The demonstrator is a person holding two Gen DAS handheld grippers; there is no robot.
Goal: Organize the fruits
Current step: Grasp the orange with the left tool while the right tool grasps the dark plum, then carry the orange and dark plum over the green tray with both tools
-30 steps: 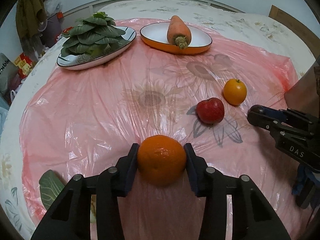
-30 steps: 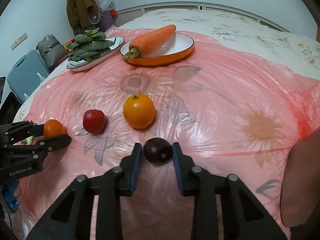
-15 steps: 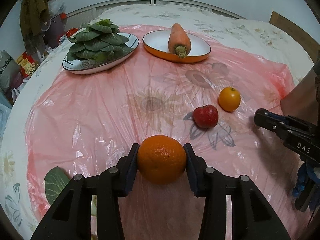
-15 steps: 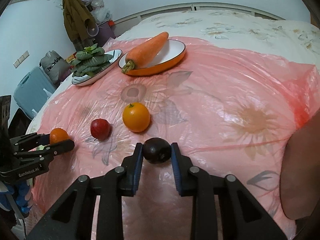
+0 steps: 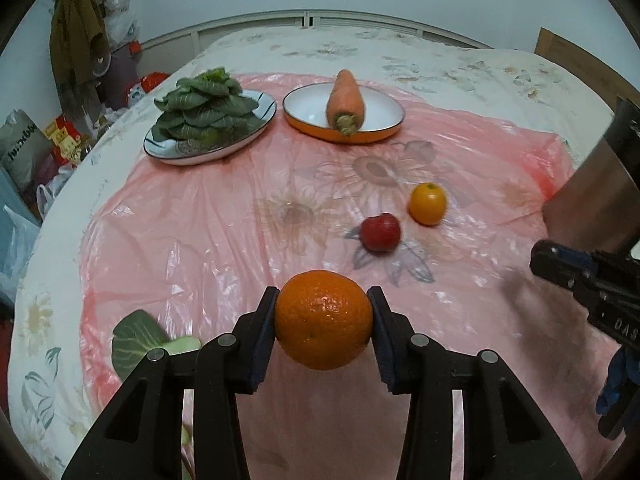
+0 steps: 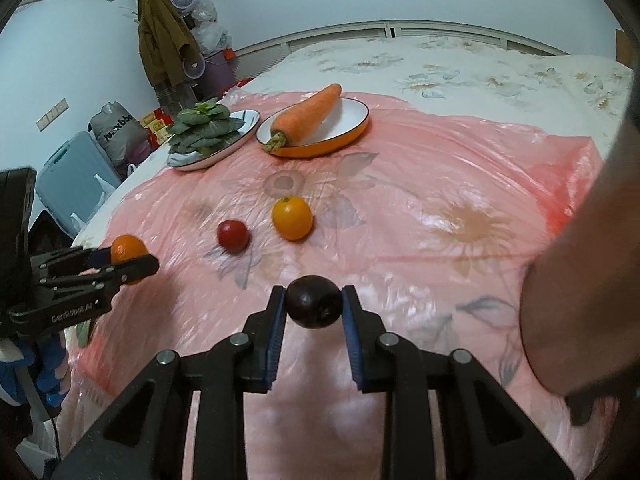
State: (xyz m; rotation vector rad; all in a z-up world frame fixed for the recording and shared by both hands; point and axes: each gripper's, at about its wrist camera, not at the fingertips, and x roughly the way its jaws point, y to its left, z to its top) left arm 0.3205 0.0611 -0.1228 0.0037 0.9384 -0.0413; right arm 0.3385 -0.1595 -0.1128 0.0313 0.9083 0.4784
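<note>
Left gripper (image 5: 323,320) clenched on a round, dimpled orange (image 5: 323,319) above crinkled pink plastic sheet (image 5: 200,232), right gripper (image 6: 314,307) clamped a smooth dark fruit (image 6: 314,306), glossy red apple (image 5: 380,232) lay beside yellow-orange citrus (image 5: 427,203).

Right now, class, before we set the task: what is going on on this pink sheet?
A person holds a gripper in each hand. The left gripper is shut on a round orange tangerine; the right gripper is shut on a dark purple round fruit. Both are held above the pink plastic sheet. A small red fruit and a yellow-orange citrus lie on the sheet.
</note>
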